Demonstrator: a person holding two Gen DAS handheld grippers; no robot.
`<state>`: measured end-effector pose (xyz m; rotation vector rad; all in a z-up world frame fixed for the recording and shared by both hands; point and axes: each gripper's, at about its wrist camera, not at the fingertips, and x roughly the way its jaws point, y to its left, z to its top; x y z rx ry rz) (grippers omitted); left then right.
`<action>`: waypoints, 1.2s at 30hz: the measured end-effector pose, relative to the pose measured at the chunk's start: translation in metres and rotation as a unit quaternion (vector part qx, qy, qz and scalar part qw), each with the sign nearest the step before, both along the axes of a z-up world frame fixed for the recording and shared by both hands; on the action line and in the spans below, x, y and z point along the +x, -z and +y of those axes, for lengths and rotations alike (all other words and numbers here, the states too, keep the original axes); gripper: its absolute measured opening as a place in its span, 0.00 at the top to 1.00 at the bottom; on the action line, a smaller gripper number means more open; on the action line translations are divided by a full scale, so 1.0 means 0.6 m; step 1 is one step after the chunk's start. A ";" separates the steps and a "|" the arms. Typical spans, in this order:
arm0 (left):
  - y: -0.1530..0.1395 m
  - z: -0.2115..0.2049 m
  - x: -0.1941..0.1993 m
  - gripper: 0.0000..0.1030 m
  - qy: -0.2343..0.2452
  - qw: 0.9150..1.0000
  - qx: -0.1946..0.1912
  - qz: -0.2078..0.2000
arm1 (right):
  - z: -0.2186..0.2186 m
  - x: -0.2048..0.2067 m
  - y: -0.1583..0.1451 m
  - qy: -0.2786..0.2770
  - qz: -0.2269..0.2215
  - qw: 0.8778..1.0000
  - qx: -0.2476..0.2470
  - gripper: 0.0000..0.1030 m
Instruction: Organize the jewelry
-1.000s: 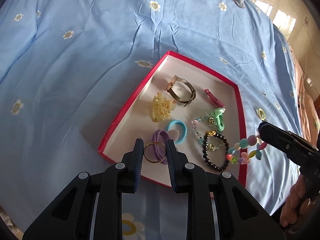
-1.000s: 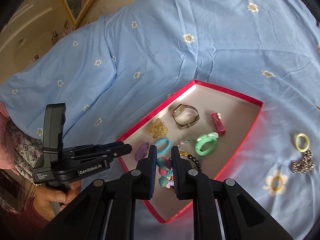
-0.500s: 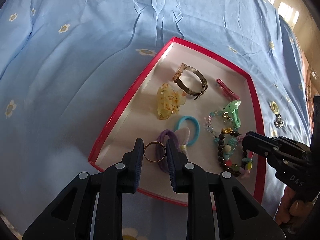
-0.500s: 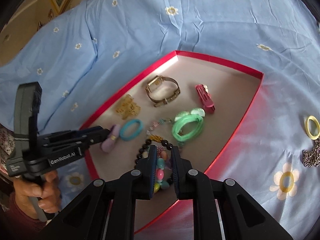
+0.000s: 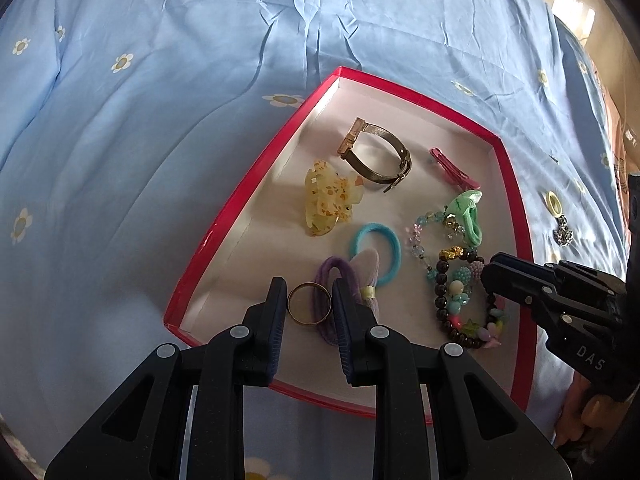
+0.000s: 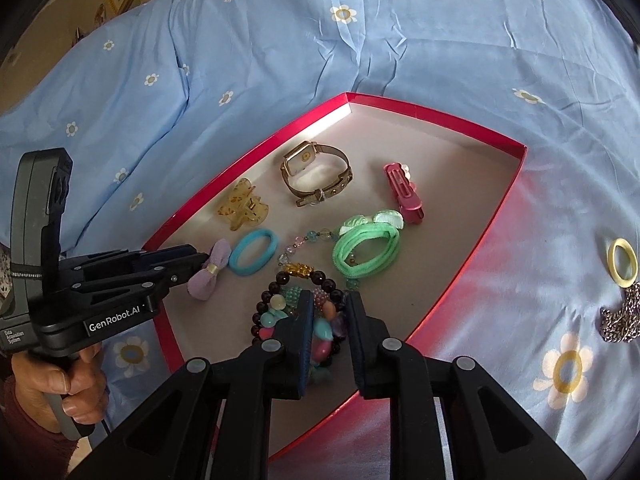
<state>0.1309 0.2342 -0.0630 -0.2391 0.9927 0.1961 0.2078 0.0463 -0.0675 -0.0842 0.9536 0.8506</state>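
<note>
From my left wrist camera, the left gripper [image 5: 309, 309] holds a thin gold ring [image 5: 309, 309] between its two pads, low over the near-left corner of the shallow red-walled cardboard tray [image 5: 236, 204]. The ring overlaps a purple bow hair tie [image 5: 344, 280] lying on the tray floor; I cannot tell whether they touch.

From my right wrist camera, the right gripper [image 6: 326, 320] is closed on a multicoloured beaded bracelet [image 6: 320, 334], down at the tray floor beside the near-right wall, over a black bead bracelet with a gold charm [image 6: 298, 274].

Further in lie a turquoise elastic band [image 6: 253, 257] and a green coiled hair tie [image 6: 366, 250]. Beyond these sit a translucent yellow claw clip [image 6: 242, 210], a gold square-faced wristwatch [image 6: 314, 178] and a pink hair clip [image 6: 402, 194].

The far corner of the tray floor is bare, as is the strip along the right wall.

Outside the right wall, on the blue daisy-print bedsheet [image 6: 280, 60], a pale yellow ring [image 6: 622, 262] rests beside a silver chain [image 6: 620, 320], both well apart from the tray.
</note>
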 end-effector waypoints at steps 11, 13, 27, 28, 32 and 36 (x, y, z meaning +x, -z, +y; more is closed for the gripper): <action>0.000 -0.003 0.001 0.76 0.003 1.000 -0.005 -0.001 | -0.005 0.002 0.001 0.002 0.010 1.000 0.010 0.82; 0.000 -0.003 0.001 0.76 0.002 1.000 -0.007 -0.001 | -0.006 0.002 0.001 0.003 0.010 1.000 0.011 0.82; -0.020 -0.004 -0.019 0.56 -0.007 1.000 -0.020 -0.017 | -0.030 -0.001 -0.026 0.022 0.000 0.999 0.043 0.64; -0.022 -0.004 -0.021 0.54 -0.008 1.000 -0.020 -0.018 | -0.035 -0.003 -0.031 0.025 -0.004 0.998 0.050 0.61; -0.039 -0.004 -0.037 0.43 -0.021 0.999 -0.024 -0.031 | -0.053 -0.011 -0.045 0.038 -0.018 0.997 0.072 0.47; -0.057 -0.004 -0.062 0.21 -0.042 0.997 -0.027 -0.053 | -0.075 -0.018 -0.060 0.050 -0.026 0.994 0.092 0.35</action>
